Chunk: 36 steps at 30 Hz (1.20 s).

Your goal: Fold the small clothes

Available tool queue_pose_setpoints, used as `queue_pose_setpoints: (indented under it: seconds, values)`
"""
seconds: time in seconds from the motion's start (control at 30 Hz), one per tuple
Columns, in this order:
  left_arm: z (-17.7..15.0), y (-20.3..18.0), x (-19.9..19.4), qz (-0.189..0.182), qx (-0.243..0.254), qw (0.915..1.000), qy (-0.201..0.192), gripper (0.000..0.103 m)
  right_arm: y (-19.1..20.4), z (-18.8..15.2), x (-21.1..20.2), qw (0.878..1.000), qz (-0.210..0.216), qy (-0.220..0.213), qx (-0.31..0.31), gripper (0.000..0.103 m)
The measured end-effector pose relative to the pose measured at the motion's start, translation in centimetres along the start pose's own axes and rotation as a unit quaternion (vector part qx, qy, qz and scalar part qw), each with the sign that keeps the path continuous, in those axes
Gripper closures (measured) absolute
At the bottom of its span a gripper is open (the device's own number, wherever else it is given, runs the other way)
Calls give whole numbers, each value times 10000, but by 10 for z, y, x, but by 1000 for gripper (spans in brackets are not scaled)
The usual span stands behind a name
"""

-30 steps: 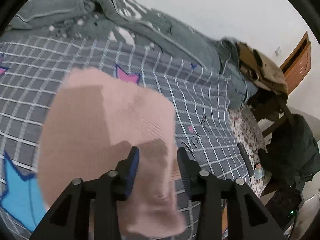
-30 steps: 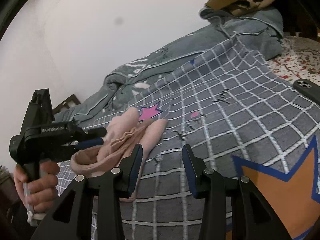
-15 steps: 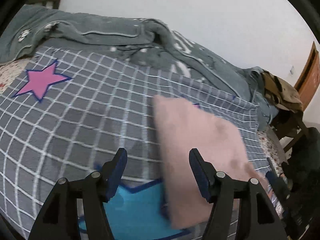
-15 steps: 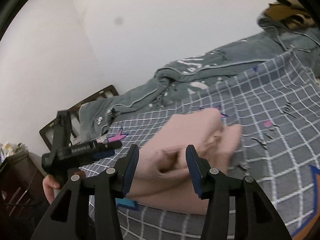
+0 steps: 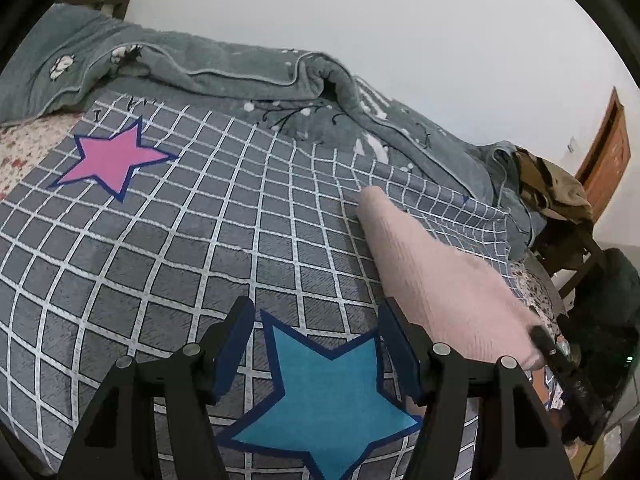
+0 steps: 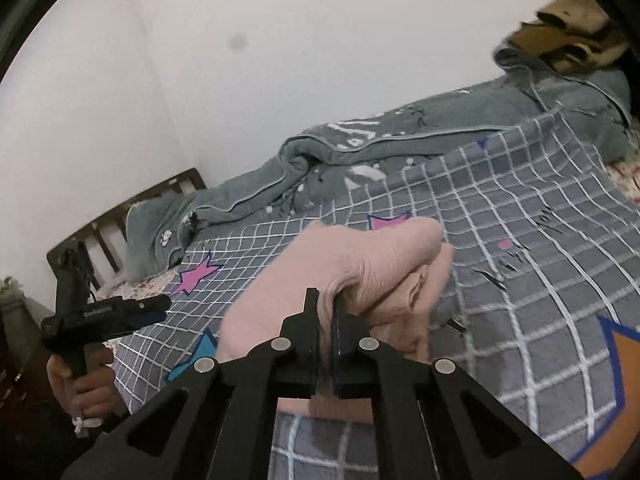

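A pink knitted garment [image 6: 360, 268] lies bunched on the grey checked bedspread [image 6: 540, 240]. My right gripper [image 6: 326, 312] is shut on its near edge, a fold of pink cloth pinched between the jaws. In the left wrist view the garment [image 5: 440, 280] stretches along the right side, and the right gripper [image 5: 560, 364] shows at its lower end. My left gripper [image 5: 316, 340] is open and empty, low over a blue star on the bedspread [image 5: 200, 220], left of the garment. It also shows in the right wrist view [image 6: 136, 312], held by a hand.
A rumpled grey-green blanket [image 5: 240, 76] lies along the wall side of the bed. Brown clothes [image 5: 552, 184] are piled at the far right on a chair. A dark wooden headboard [image 6: 132, 216] stands at the left. A wooden door [image 5: 608, 156] is at the right.
My left gripper let go of the pink garment, opened wide and swung left away from it. My right gripper moved in and shut on the garment's edge.
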State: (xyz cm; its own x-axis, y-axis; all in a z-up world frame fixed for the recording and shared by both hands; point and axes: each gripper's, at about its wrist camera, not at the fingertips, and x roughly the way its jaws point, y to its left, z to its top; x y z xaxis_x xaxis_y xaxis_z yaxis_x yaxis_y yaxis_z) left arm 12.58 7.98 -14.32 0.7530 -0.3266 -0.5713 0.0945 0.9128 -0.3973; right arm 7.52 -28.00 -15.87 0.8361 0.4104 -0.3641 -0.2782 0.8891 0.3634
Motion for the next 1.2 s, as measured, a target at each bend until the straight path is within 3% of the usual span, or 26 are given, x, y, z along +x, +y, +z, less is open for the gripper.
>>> queue_pose_setpoints:
  seconds: [0.07, 0.17, 0.23, 0.3, 0.4, 0.5, 0.6, 0.63, 0.67, 0.7, 0.73, 0.8, 0.87, 0.93, 0.97, 1.0, 1.2]
  values:
    - [-1, -5, 4, -113, 27, 9999, 42, 41, -12, -11, 13, 9987, -376, 334, 111, 98]
    - [-2, -14, 12, -210, 79, 9997, 88, 41, -23, -20, 30, 9955, -423, 764, 356, 96]
    - [-4, -20, 17, -308, 145, 9993, 140, 41, -20, -13, 23, 9969, -367, 641, 283, 84]
    - [-7, -25, 20, -365, 216, 9989, 207, 41, -17, -4, 19, 9978, -377, 503, 211, 60]
    - [-15, -30, 25, -415, 330, 9980, 345, 41, -15, 12, 24, 9982, -334, 451, 220, 56]
    - [-26, -36, 28, -236, 560, 9972, 436, 40, -11, 18, 44, 9968, -345, 694, 204, 51]
    - [-34, -37, 31, -236, 581, 9965, 546, 40, -5, 10, 68, 9928, -637, 1013, -17, 45]
    - [-36, -38, 31, -282, 590, 9962, 582, 40, -3, 8, 71, 9922, -763, 979, -119, 48]
    - [-38, -39, 30, -309, 614, 9958, 597, 40, -4, 9, 69, 9930, -813, 845, -132, 73]
    - [-41, -42, 30, -337, 676, 9953, 610, 40, -8, 10, 63, 9950, -724, 685, -27, 87]
    - [-43, -45, 29, -358, 739, 9947, 616, 40, -16, 14, 56, 9971, -497, 544, 206, 89]
    - [-48, -52, 28, -440, 858, 9933, 633, 38, -31, 13, 55, 9957, -420, 569, 603, 87]
    - [-54, -60, 28, -526, 902, 9922, 686, 36, -34, 4, 59, 9941, -450, 795, 577, 85]
    - [-61, -68, 28, -570, 991, 9908, 725, 35, -27, 2, 46, 9953, -433, 755, 426, 75]
    - [-65, -73, 27, -567, 1080, 9898, 734, 34, -22, 3, 34, 9961, -497, 668, 279, 63]
    - [-68, -77, 28, -540, 1166, 9889, 745, 34, -18, 4, 25, 9969, -533, 563, 155, 57]
    - [-80, -96, 37, 4, 1744, 9815, 791, 34, 8, -1, -24, 9978, -281, 269, -545, 53]
